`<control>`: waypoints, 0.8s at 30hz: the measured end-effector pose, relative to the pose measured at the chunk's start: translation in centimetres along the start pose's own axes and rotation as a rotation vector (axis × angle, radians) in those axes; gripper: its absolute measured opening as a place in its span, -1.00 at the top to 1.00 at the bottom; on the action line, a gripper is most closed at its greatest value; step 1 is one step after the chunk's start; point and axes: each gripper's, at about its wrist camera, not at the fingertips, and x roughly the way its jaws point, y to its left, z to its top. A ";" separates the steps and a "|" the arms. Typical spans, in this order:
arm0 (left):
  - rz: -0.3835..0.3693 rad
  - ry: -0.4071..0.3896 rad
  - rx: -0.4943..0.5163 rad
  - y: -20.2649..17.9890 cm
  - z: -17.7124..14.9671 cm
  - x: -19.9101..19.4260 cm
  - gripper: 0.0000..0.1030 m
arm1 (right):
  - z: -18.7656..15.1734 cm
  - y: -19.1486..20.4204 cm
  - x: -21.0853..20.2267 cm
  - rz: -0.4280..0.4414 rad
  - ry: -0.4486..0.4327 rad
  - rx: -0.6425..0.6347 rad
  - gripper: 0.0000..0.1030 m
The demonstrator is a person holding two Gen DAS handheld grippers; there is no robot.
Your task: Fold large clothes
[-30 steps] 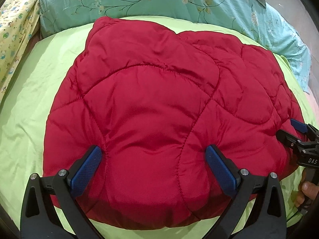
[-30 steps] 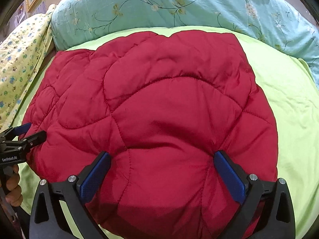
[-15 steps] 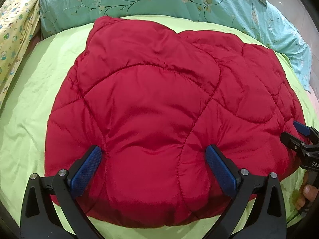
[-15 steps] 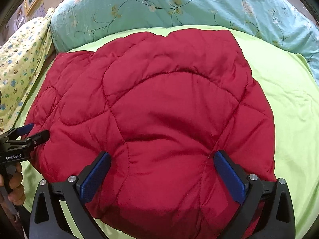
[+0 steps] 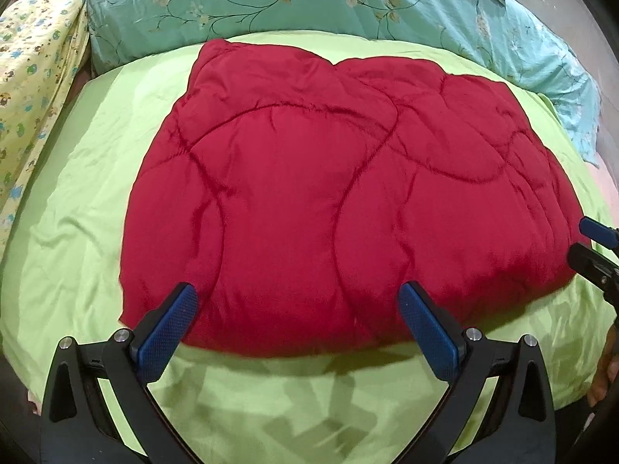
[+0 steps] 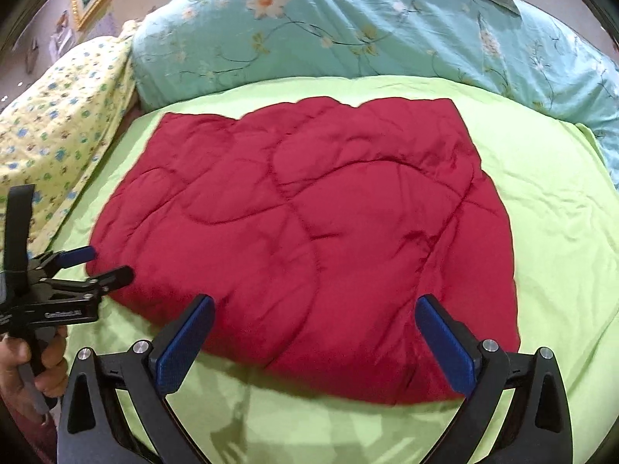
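**Folded quilted garment lies ahead of both open grippers**

Green bed sheet [image 5: 77, 201] carries the red quilted garment [image 5: 348, 201], folded into a broad pad mid-bed, its long axis running across the bed, near the teal pillow [image 6: 348, 27]. Left gripper [image 5: 298, 305] and right gripper [image 6: 315, 315] are held wide open, empty, at its near edge. Neither seems clearly nearer.

The folded quilt [image 5: 348, 208] lies in the middle of the bed [image 5: 85, 208], on the sheet. Behind it a long pillow [image 5: 309, 0] runs across the head of the bed; a patterned blanket [image 5: 31, 77] lies at the left. The left tool [image 5: 298, 301] and right tool [image 6: 315, 309] hover side by side at the quilt's near edge, apart from it
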 end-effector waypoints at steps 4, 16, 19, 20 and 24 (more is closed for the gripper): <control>0.012 0.002 0.008 -0.1 -0.9 -0.4 -1.00 | -1.1 0.9 -0.8 0.018 0.018 -0.014 -1.00; -0.006 -0.017 0.018 0.5 -4.2 -2.5 -1.00 | -5.4 2.1 -1.7 0.027 0.105 -0.049 -1.00; -0.009 -0.021 0.035 -0.1 -5.0 -3.5 -1.00 | -6.6 2.4 -2.2 0.040 0.119 -0.055 -1.00; -0.007 -0.029 0.045 -0.4 -5.2 -4.0 -1.00 | -6.8 2.6 -2.4 0.044 0.121 -0.055 -1.00; 0.005 -0.071 0.078 -1.0 -4.5 -6.1 -1.00 | -6.4 3.2 -3.8 0.057 0.109 -0.055 -1.00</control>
